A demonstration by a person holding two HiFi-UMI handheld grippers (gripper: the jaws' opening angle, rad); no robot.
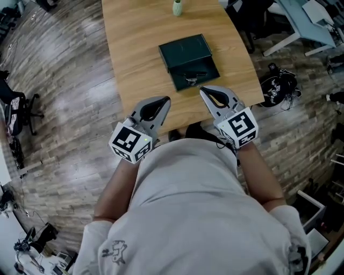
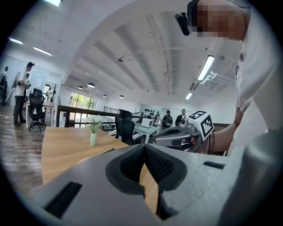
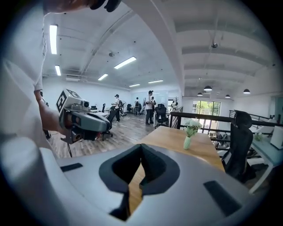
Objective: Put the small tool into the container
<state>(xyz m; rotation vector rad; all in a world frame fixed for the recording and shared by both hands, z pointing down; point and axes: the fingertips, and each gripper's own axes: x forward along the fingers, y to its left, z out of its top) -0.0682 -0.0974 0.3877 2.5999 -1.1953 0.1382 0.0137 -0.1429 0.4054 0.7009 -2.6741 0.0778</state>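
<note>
A dark green container (image 1: 185, 49) lies open in the middle of the wooden table (image 1: 134, 59). On its nearer half rests a small metallic tool (image 1: 191, 79). My left gripper (image 1: 165, 100) hovers over the table's near edge, shut and holding nothing. My right gripper (image 1: 203, 91) is just short of the container's near side, also shut and holding nothing. In the left gripper view the jaws (image 2: 144, 148) are closed and the right gripper (image 2: 177, 136) shows beyond. In the right gripper view the jaws (image 3: 141, 148) meet, with the left gripper (image 3: 84, 121) at the left. Neither gripper view shows the container.
A small vase (image 1: 177, 7) with a plant stands at the table's far end, also the vase (image 2: 93, 139) and the vase (image 3: 189, 142). A black bag (image 1: 277, 88) lies on the floor to the right, an office chair (image 1: 16, 113) to the left. People stand far off.
</note>
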